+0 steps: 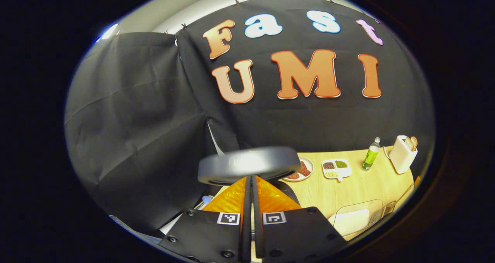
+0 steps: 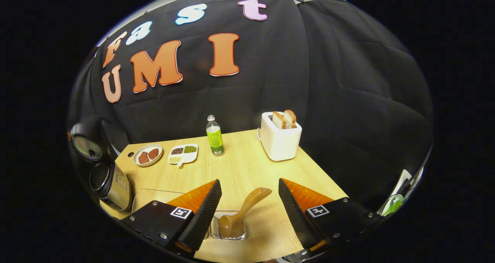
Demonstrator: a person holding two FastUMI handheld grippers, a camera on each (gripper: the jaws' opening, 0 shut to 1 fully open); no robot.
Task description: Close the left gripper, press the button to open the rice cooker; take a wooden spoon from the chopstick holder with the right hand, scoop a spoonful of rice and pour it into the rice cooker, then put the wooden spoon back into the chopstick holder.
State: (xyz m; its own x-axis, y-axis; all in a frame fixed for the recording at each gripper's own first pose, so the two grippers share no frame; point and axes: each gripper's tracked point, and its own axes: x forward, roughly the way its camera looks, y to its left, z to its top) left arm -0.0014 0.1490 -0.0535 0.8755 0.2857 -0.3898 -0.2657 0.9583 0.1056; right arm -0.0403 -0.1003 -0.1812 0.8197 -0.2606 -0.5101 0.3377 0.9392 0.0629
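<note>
In the left gripper view my left gripper (image 1: 251, 178) is shut with nothing between its fingers, right in front of the rice cooker's raised lid (image 1: 249, 164). In the right gripper view the rice cooker (image 2: 112, 185) stands open at the table's left edge, its lid (image 2: 87, 145) tipped back. The wooden spoon (image 2: 251, 203) stands bowl-down in the wire chopstick holder (image 2: 216, 232), its handle leaning up to the right. My right gripper (image 2: 248, 181) is open just above the spoon, one finger on each side, touching nothing. A clear rice container (image 1: 357, 218) sits at the near right.
On the wooden table (image 2: 247, 162) stand a white toaster (image 2: 279, 137) with two bread slices, a green bottle (image 2: 214, 137), a divided dish of beans (image 2: 183, 153) and a round plate (image 2: 147, 154). The clear container (image 2: 149, 197) lies between the cooker and the holder.
</note>
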